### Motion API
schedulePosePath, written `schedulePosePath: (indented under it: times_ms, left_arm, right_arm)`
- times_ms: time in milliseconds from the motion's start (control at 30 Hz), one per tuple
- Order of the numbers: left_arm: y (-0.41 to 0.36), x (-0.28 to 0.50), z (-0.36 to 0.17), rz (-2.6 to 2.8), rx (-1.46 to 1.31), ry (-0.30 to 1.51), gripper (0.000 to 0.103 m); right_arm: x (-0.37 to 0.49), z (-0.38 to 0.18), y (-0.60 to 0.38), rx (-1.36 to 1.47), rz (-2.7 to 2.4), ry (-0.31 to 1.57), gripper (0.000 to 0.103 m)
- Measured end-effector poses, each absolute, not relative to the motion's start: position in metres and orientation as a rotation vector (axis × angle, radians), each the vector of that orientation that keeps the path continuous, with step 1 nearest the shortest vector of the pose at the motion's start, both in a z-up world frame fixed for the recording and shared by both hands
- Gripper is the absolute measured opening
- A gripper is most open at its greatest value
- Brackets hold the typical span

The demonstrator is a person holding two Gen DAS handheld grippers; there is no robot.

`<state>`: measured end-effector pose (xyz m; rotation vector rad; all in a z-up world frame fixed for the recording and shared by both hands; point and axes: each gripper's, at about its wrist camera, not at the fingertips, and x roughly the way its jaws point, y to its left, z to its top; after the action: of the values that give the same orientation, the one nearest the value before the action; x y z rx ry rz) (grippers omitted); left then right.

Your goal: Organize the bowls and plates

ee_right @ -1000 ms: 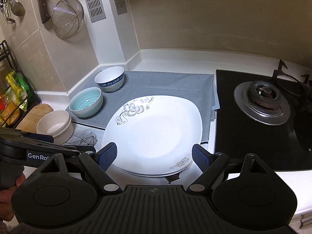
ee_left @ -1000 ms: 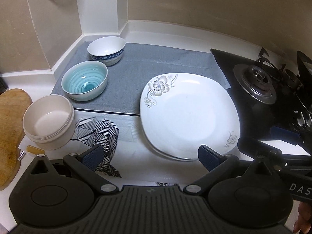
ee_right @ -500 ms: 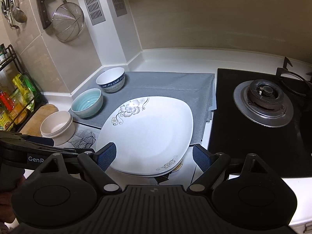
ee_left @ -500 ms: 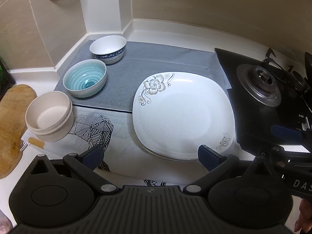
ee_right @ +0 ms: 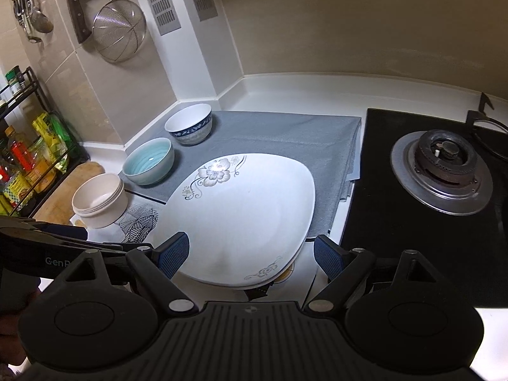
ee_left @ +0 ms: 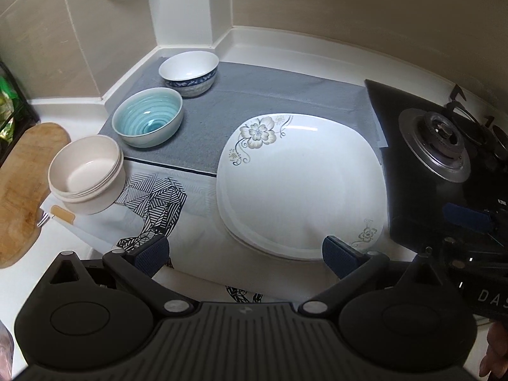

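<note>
A stack of white square plates with a flower print (ee_left: 301, 184) lies on the counter, partly on a grey mat (ee_left: 285, 101); it also shows in the right wrist view (ee_right: 241, 219). Three bowls stand in a row at the left: a blue-rimmed white bowl (ee_left: 189, 73), a teal bowl (ee_left: 147, 120) and stacked cream bowls (ee_left: 85, 174). My left gripper (ee_left: 244, 254) is open and empty, above the plates' near edge. My right gripper (ee_right: 250, 254) is open and empty, just short of the plates' near edge.
A black gas hob (ee_right: 438, 171) with a burner lies right of the mat. A wooden board (ee_left: 22, 184) lies at the far left. A patterned cloth (ee_left: 152, 203) lies under the cream bowls. A rack of bottles (ee_right: 28, 165) and hanging utensils (ee_right: 117, 35) line the left wall.
Both grippers have drawn back and risen a little from the plates. The view now takes in more of the counter. Both stay open, and nothing on the counter has moved.
</note>
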<state>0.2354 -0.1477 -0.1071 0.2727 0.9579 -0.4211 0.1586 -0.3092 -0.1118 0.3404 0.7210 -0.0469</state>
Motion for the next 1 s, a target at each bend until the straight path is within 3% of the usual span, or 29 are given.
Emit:
schedulePosePath:
  times_ms: [467,1000]
  left_arm:
    - [-0.118,0.285,-0.107,-0.384,0.237,0.965,0.103]
    - [0.035,0.438,-0.108,-0.108,0.149,0.99,0.103]
  right_arm:
    - [0.204,-0.11,-0.29,0.339,-0.045,0.737,0.087]
    - [0.338,-0.102,-0.173,0.288,0.102,0.796,0.087]
